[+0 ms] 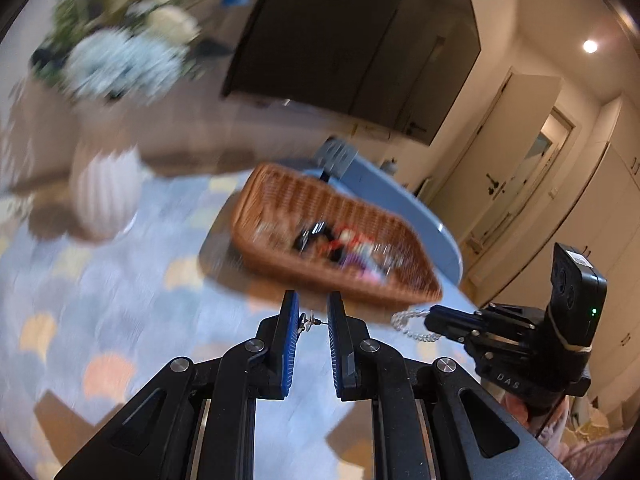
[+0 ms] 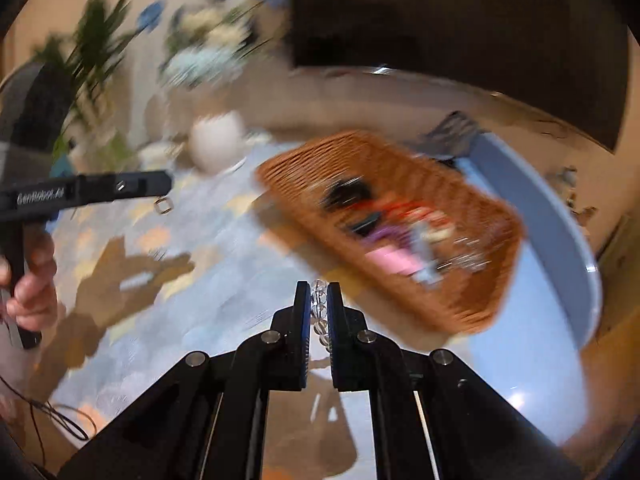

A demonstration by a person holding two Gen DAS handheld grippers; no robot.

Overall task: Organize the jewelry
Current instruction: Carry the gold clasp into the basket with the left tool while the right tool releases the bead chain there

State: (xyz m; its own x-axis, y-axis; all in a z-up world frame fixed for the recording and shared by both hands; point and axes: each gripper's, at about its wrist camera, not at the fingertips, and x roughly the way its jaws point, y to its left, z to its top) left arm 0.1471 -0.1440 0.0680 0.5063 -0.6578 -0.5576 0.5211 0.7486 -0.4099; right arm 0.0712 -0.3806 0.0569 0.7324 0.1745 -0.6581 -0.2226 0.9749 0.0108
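Your left gripper (image 1: 313, 320) fingers pinch a small silver stud earring (image 1: 306, 322); your right gripper (image 2: 319, 308) clamps a clear beaded bracelet (image 2: 319, 312). Carry both steadily over the brown woven wicker basket (image 2: 472, 208) on the table (image 2: 240, 248) before releasing.

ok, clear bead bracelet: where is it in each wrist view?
Left wrist view: clear bead bracelet at lower right of centre, hanging from the tip of the right tool.
Right wrist view: bracelet at lower centre, pinched between that tool's pads.
Shared landmark: the wicker basket, just beyond the bracelet in both views.
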